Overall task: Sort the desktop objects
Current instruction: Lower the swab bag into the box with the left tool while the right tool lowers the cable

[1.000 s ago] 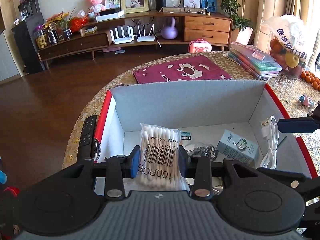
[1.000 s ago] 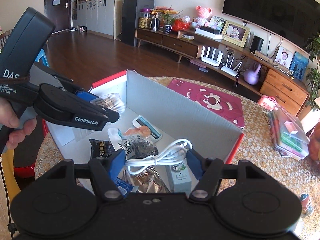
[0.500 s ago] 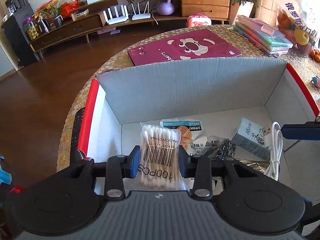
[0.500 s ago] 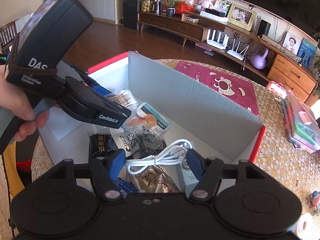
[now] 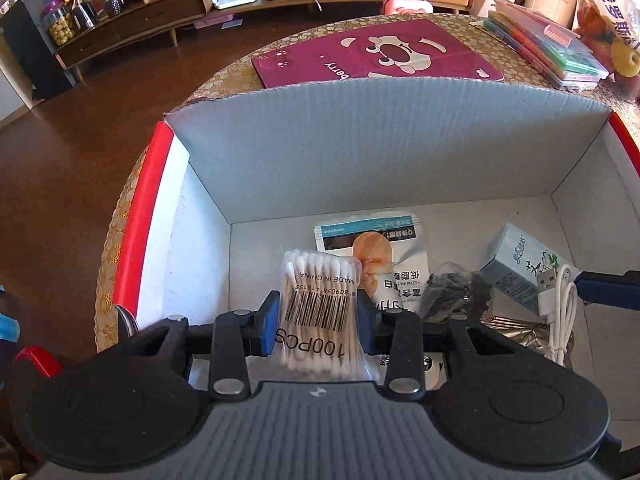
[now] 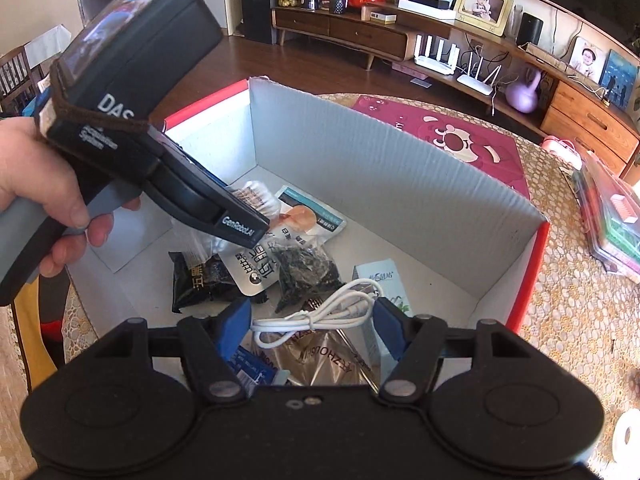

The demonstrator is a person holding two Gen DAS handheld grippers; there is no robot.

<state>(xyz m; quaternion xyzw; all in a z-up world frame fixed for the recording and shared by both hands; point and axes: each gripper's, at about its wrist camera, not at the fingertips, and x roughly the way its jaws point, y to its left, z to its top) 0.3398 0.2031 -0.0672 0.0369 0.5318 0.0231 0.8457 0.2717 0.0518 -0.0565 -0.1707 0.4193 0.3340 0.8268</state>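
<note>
A red-rimmed cardboard box (image 5: 380, 140) stands open on the round table. My left gripper (image 5: 316, 320) is shut on a clear pack of cotton swabs (image 5: 316, 288) and holds it low inside the box, near the left wall. The right wrist view shows that same gripper (image 6: 244, 224) with the swabs (image 6: 256, 196) above the snack packets. My right gripper (image 6: 312, 320) is shut on a coiled white USB cable (image 6: 320, 312) over the box's right half. In the left wrist view the cable (image 5: 558, 312) hangs beside a blue finger (image 5: 604, 290).
On the box floor lie a white snack packet (image 5: 384, 252), a black packet (image 5: 452, 292), a pale blue carton (image 5: 516, 264) and a foil packet (image 5: 516, 326). Behind the box are a magenta bear mat (image 5: 380, 56) and stacked coloured cases (image 5: 548, 48). A hand (image 6: 40, 184) holds the left gripper.
Both grippers have moved forward and down into the box, each still holding its item. The swab pack now hangs lower, close to the snack packets.
</note>
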